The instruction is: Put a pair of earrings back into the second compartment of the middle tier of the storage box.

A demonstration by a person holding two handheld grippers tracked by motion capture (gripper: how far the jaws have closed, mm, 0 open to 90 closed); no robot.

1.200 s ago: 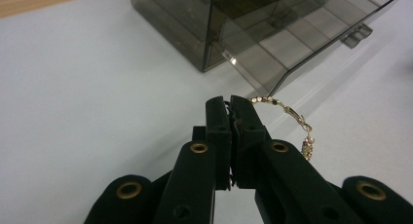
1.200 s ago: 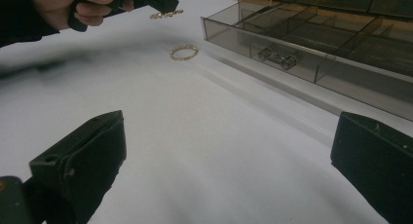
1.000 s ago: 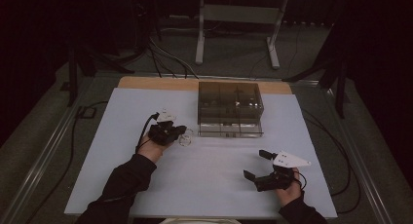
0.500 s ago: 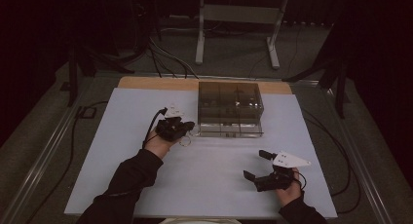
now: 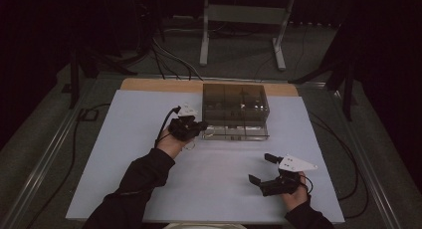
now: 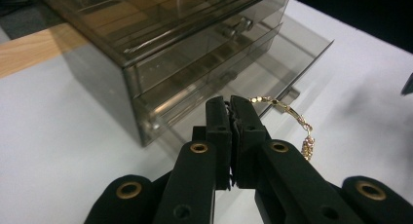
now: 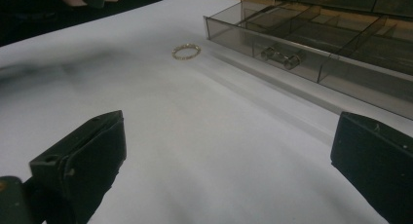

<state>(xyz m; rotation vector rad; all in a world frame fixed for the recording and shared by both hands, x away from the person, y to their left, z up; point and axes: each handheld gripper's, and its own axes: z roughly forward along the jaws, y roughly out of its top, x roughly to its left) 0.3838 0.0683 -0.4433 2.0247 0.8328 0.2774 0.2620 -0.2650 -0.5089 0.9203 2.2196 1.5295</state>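
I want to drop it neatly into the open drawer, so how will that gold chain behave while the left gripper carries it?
Probably floppy: the gold chain droops from the shut left gripper. Its hanging end would likely swing and land first. It looks thin, so likely light.

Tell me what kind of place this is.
Probably a recording studio or lab bench, not a home: a white table in a dark room, cables across the carpet, a metal stand behind, and a smoky drawer box staged for handling.
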